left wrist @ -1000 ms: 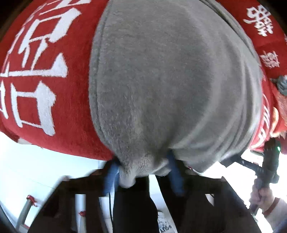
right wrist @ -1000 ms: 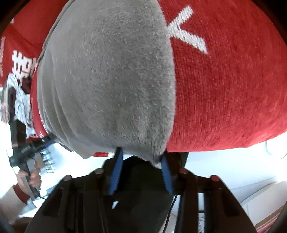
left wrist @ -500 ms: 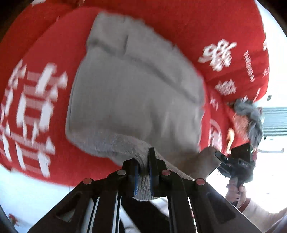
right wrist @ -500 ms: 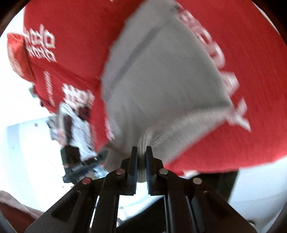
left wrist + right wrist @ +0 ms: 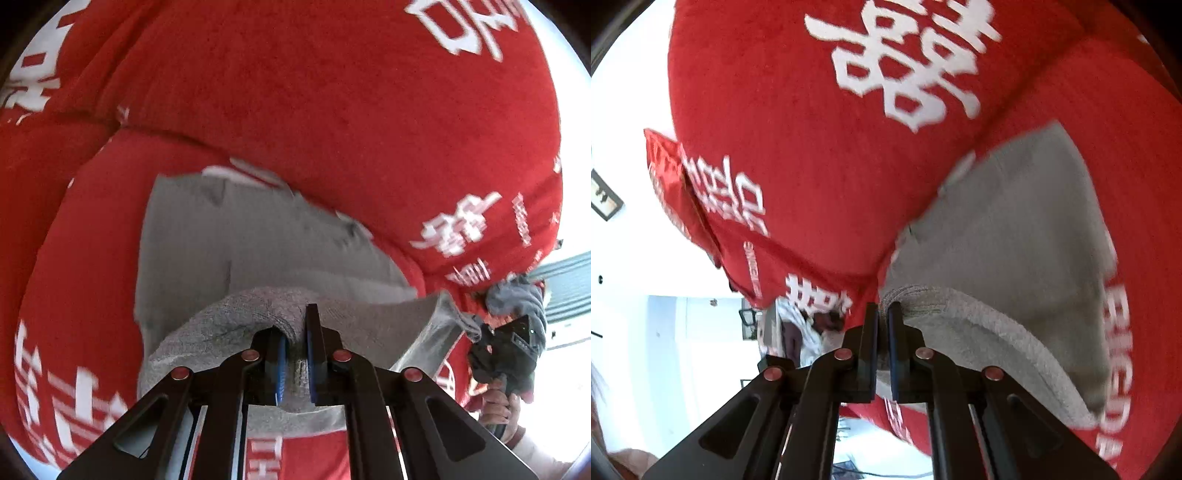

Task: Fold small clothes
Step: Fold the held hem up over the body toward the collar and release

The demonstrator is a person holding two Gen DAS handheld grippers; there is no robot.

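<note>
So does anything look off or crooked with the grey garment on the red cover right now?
Nothing stands out. The grey garment lies on the red cover, its near edge lifted evenly by the left hand-held gripper and right hand-held gripper.

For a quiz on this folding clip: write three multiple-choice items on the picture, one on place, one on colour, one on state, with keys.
1. Where does the grey garment lie?
A. on the red cloth with white characters
B. in a basket
C. on a hanger

2. What colour are the pads of the left gripper?
A. yellow
B. blue
C. white

3. How does the right gripper stand?
A. wide open
B. shut on nothing
C. shut on the garment's edge

Key: 1 A, red cloth surrounds the garment; 2 B, blue strips line the fingers; 3 C, grey knit is pinched between the fingers.
</note>
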